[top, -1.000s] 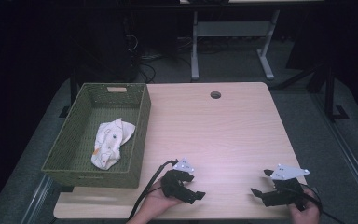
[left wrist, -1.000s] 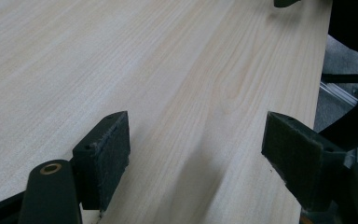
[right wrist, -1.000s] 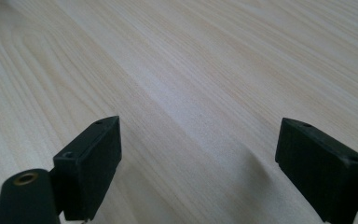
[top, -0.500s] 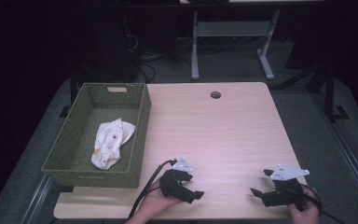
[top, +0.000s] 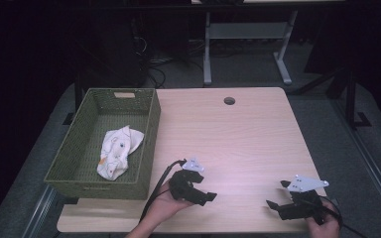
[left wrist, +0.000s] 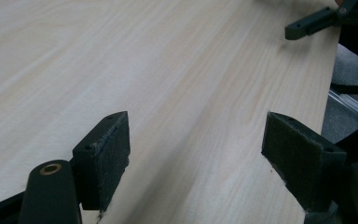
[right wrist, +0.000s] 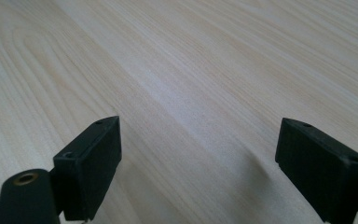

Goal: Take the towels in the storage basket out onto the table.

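Two black claws sit at the near edge of your pale wood-grain tabletop point(top: 238, 134), one in each hand. Your left claw point(top: 204, 194) rests low over the bare wood with its jaws spread wide and nothing between its felt-faced pads point(left wrist: 113, 158); from its own view you can see the tip of your right claw point(left wrist: 314, 24) farther off. Your right claw point(top: 274, 203) lies near the front right corner, jaws equally spread and empty, bare grain between its pads point(right wrist: 324, 165).

Judging by this, the work has not begun: neither claw holds or touches anything, and the only loose item is well apart from both.

That item is a crumpled white cloth with small coloured prints point(top: 118, 156), lying inside the green woven rectangular basket point(top: 151, 144) at the left edge of the tabletop, toward the basket's near right side. Nothing else lies in the basket. Your left claw is the nearer one, just beyond the basket's near right corner. Farther back you have a round cable hole point(top: 229, 100) in the wood.
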